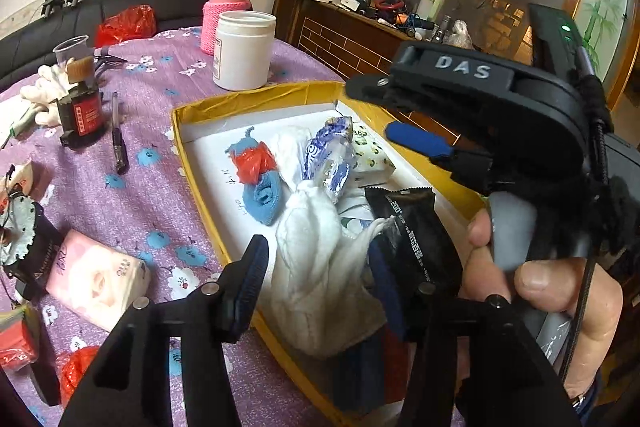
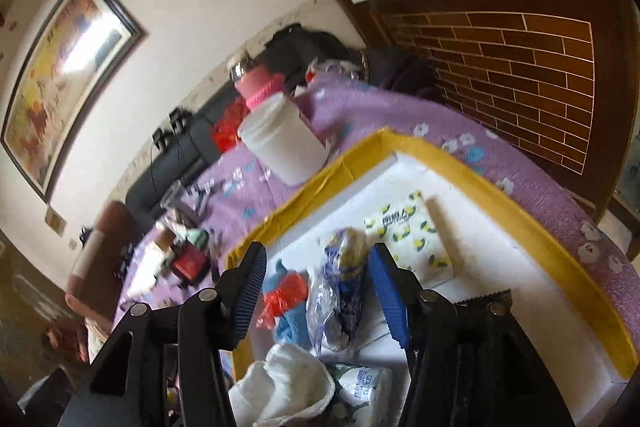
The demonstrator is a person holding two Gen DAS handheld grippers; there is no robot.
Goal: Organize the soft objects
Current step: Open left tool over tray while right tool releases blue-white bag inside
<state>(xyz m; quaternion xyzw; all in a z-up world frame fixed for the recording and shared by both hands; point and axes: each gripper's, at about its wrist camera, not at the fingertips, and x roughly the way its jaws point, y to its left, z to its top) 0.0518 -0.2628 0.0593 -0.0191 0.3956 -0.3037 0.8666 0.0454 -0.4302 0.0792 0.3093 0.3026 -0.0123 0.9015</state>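
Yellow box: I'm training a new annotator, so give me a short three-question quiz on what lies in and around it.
1. True or false: the pink tissue pack lies inside the yellow box.
2. What lies between the open fingers of the left tongs? A) white cloth B) a pen C) a white jar
3. Fill in: the crumpled plastic on the blue sock is ____.

Key:
1. False; it lies on the purple tablecloth, outside the box.
2. A
3. Red
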